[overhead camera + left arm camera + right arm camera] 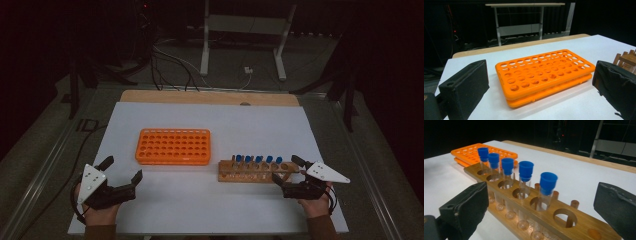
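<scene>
An empty orange tube rack point(172, 146) lies flat on the white sheet, left of centre. To its right stands a wooden rack point(255, 172) with several clear tubes with blue caps point(257, 160) in a row. My left gripper point(122, 168) rests near the front left, open, and points at the orange rack point(544, 75) a short way ahead, with nothing between its jaws. My right gripper point(287, 170) is open at the wooden rack's right end. In the right gripper view, the wooden rack point(584, 225) and its capped tubes point(548, 182) lie between the wide jaws, untouched. The nearest hole point(565, 216) is empty.
The white sheet point(225, 125) covers a wooden table whose far edge point(210, 96) shows bare. Beyond it are cables point(170, 65) on the floor and a white desk frame point(245, 30). A metal rail point(45, 170) runs along the left side.
</scene>
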`<action>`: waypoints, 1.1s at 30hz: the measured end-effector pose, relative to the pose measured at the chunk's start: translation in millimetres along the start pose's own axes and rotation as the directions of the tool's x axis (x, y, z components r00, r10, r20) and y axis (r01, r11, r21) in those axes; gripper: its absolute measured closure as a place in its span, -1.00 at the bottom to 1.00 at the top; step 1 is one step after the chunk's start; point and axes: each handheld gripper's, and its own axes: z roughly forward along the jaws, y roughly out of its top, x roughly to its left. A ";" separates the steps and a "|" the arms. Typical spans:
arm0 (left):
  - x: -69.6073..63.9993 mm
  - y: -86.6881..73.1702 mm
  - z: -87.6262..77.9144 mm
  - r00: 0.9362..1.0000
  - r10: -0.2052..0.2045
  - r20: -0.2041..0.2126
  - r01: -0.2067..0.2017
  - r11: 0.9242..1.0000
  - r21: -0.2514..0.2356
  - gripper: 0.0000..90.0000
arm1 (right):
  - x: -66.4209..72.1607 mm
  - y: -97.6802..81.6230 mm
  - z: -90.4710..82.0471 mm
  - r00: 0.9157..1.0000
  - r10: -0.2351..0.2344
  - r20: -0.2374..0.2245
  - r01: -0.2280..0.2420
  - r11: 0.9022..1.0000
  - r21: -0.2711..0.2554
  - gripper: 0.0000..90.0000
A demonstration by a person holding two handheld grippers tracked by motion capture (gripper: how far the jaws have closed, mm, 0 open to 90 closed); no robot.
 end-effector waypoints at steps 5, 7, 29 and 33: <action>-2.3 -1.3 0.4 1.000 0.004 -0.019 -0.004 1.000 0.007 -0.97 | -1.6 0.9 0.0 1.000 0.010 -0.014 -0.011 1.000 -0.020 -0.99; -2.4 -1.4 0.3 1.000 0.004 -0.019 -0.004 1.000 0.006 -0.97 | -1.5 1.4 0.6 1.000 0.025 -0.017 -0.025 1.000 -0.013 -0.99; -4.4 -2.3 1.0 1.000 0.003 -0.016 -0.003 1.000 0.000 -0.97 | -3.4 7.6 -5.2 0.999 0.051 0.007 -0.051 0.999 0.000 -0.95; -4.5 -2.7 1.0 1.000 0.001 -0.016 -0.001 1.000 0.001 -0.97 | -1.7 10.8 -5.5 0.999 0.031 0.015 -0.031 0.999 0.016 -0.89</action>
